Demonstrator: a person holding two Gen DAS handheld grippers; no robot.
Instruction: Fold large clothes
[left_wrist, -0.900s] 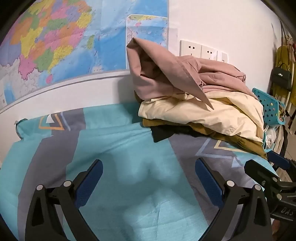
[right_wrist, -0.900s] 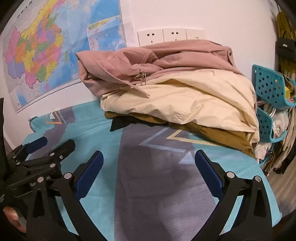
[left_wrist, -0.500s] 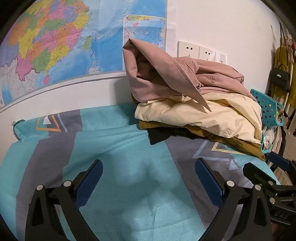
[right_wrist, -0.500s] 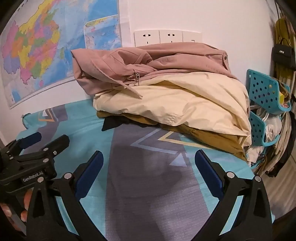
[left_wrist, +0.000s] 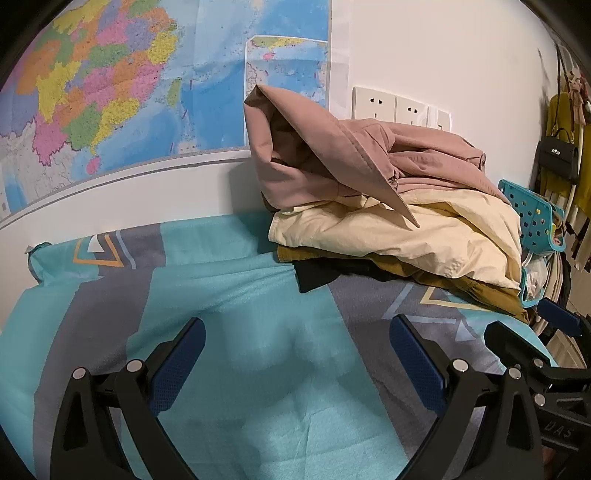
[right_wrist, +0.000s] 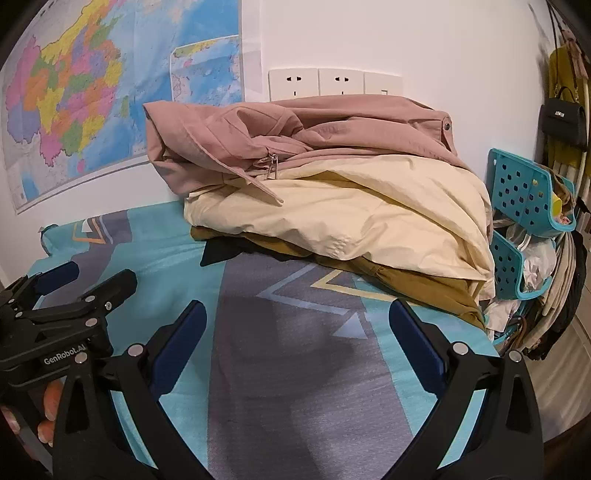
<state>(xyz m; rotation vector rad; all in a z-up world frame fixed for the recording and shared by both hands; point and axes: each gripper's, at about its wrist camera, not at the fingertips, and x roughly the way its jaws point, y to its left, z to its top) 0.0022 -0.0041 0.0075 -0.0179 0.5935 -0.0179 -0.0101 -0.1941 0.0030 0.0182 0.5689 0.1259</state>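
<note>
Clothes are piled up at the far end of the bed (right_wrist: 295, 369), against the white wall. On top is a pink jacket (right_wrist: 332, 125) with a little metal zip pull. Under it lies a cream coat (right_wrist: 369, 218), then a brown one (right_wrist: 424, 288), and a bit of black cloth (right_wrist: 221, 253) sticks out at the bottom.

My left tongs (left_wrist: 295, 347) are wide open over the blue and grey sheet, with nothing in them. My right tongs (right_wrist: 295, 332) are wide open too, and empty. Both are well apart from the pile.

From my right side I can read "GenRobot.AI" in white letters on the left tongs. From my left side I can read "DAS" on the right tongs.

A colourful map (right_wrist: 92, 92) hangs on the wall, but its words are too small to read. White sockets (right_wrist: 332, 81) sit above the pile. A teal basket (right_wrist: 524, 192) stands beside the bed.
</note>
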